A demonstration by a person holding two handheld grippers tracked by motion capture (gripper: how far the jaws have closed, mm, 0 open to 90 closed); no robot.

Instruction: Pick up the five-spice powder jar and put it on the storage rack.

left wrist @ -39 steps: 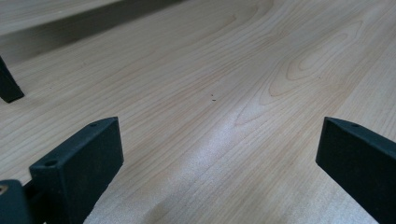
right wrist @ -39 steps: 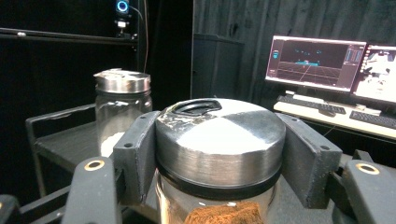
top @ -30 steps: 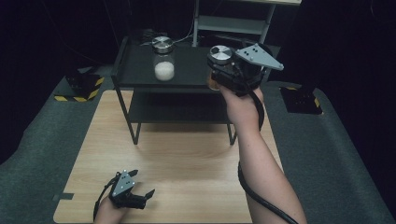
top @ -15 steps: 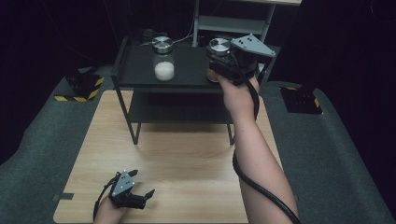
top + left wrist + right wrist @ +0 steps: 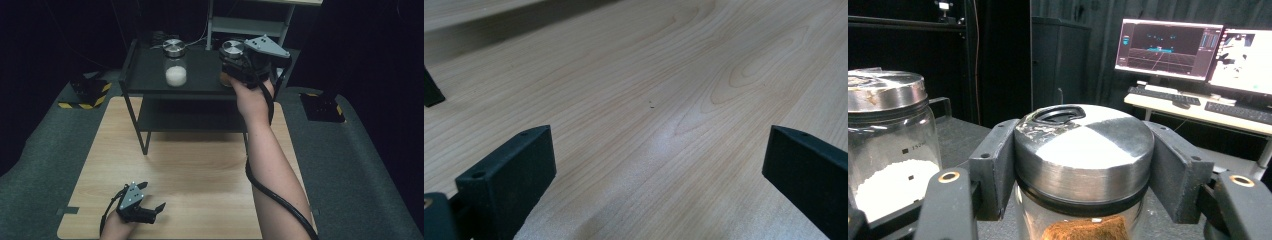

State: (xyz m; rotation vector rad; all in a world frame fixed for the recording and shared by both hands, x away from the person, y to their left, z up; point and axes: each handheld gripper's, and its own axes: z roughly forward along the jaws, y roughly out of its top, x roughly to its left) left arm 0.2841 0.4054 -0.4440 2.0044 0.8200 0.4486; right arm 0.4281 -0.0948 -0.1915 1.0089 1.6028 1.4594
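A glass jar with brown contents (image 5: 232, 49) and a steel lid is over the right end of the black shelf's top tray (image 5: 145, 75). My right gripper (image 5: 231, 60) is shut on it; in the right gripper view the two black jaws of the right gripper (image 5: 1082, 172) clamp the brown-filled jar (image 5: 1083, 142) by its lid from both sides. I cannot tell whether it rests on the tray. A second jar (image 5: 175, 63) with white powder (image 5: 885, 150) stands upright to its left. My left gripper (image 5: 149, 210) lies low on the wooden table (image 5: 200, 165) at the front left, with the left gripper (image 5: 659, 170) open on bare wood.
The black shelf has a lower level (image 5: 190, 117) and thin legs standing on the table's far half. Yellow-and-black striped blocks (image 5: 87, 92) sit on the grey floor at left. Monitors (image 5: 1168, 47) and a keyboard (image 5: 1243, 110) stand on a desk beyond the shelf.
My right gripper has carried the brown-filled jar a little farther in over the shelf's top tray and slightly left. The left gripper has stayed where it was.
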